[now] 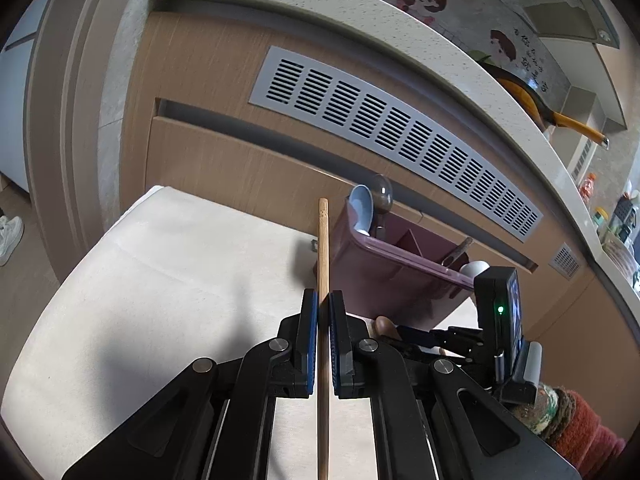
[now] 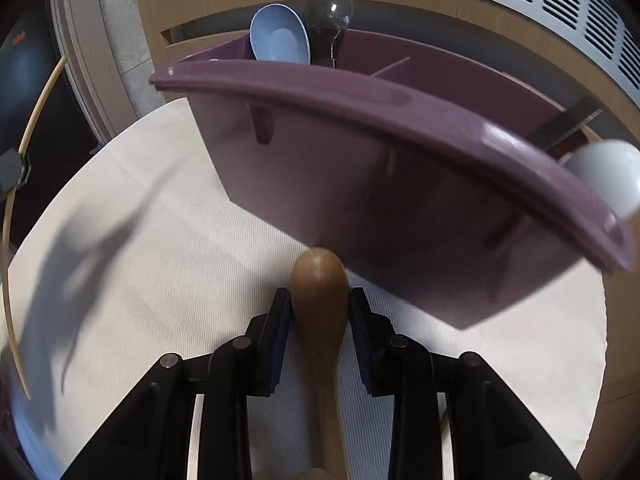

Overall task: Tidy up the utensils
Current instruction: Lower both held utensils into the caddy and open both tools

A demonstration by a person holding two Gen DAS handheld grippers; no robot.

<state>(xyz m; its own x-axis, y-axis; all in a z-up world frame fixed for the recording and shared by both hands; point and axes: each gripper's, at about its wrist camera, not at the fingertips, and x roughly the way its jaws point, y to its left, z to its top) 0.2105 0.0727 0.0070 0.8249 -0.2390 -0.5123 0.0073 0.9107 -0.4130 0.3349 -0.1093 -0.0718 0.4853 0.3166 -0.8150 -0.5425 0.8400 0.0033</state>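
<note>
Overhead, on the grey wall (image 1: 472, 12) behind the speckled countertop (image 1: 360, 16), cartoon stickers of a girl's face showed beside a few small characters too tiny to read; no brand or label was legible anywhere else. A yellow-handled pan (image 1: 560, 116) sat on that countertop, and bottles stood farther along at the far right. Below it ran wood-grain cabinet fronts carrying a long grey slotted vent (image 1: 392, 136). The desk (image 1: 160, 280) was covered in a cream ribbed cloth, with shadows falling across it. On it stood a purple utensil holder (image 2: 380, 184) split by inner dividers; a blue spoon (image 2: 280, 36) and a dark metal spoon (image 2: 330, 10) leaned together in its far-left compartment, while a white spoon (image 2: 608, 176) and a dark handle rose at the right end. The left gripper (image 1: 323, 312) had its fingers (image 1: 310, 340) drawn narrow around a bamboo chopstick (image 1: 323, 248), which ran straight forward between the blue pads and ended just beside the holder's left wall. The right gripper (image 2: 320, 312) held a brown wooden spoon (image 2: 320, 296), fingers (image 2: 278, 332) pressed on either side of its bowl, whose tip lay near the holder's front wall, above the cloth.
</note>
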